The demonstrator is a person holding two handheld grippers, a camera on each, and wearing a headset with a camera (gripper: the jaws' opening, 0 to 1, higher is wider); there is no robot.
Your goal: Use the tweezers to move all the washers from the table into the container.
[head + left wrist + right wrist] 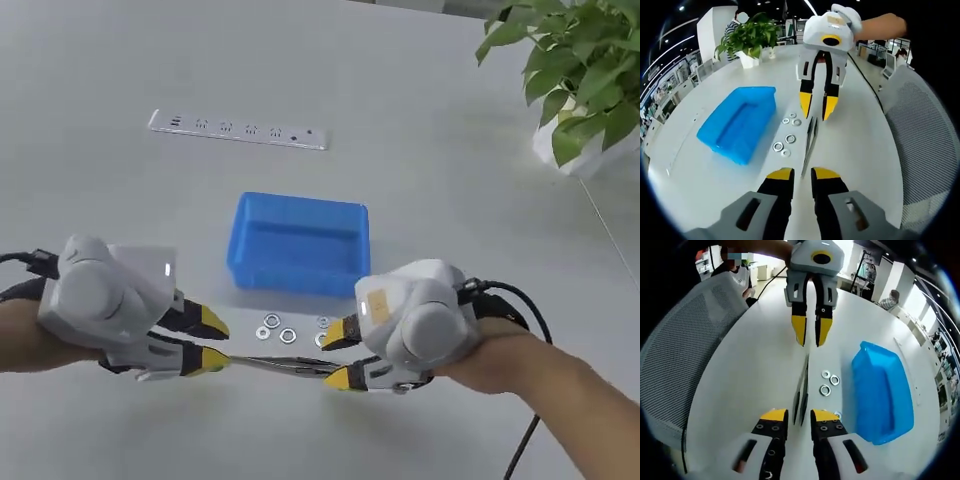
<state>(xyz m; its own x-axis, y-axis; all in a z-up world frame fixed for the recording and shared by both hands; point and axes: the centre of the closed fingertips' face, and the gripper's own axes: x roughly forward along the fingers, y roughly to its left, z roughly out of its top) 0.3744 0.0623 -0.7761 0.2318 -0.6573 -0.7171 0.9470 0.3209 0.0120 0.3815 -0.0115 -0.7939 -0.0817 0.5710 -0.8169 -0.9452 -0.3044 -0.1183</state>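
The left tool [211, 340] was held low over the near left of the worktop [450, 200], pointing right. Its two yellow-tipped jaws stood apart with a plain gap between them. A white power strip [238, 129] lay at the far side, left of centre, well apart from the other items.

The tweezers [280, 365] lay flat on the worktop between the two tools, running left to right. In the left gripper view their narrow end sat in the gap at that tool's jaw tips. In the right gripper view their two-armed end sat in the gap of the other tool's jaws. Whether any jaw was touching the tweezers could not be settled from these views.

A small group of washers [288, 336] lay loose on the worktop just beyond the tweezers and just in front of the near wall of the container [300, 243]. The washers lay close together but mostly apart from one another. The container was a blue rectangular tray, upright, set at the middle of the worktop. No washers could be seen in the parts of it that were visible.

The right tool [341, 355] was held low at near right, pointing left and facing the left tool. Its jaws were likewise apart. A black cable [520, 300] ran from its rear. A leafy plant [585, 60] in a white pot [590, 155] stood at the far right corner.
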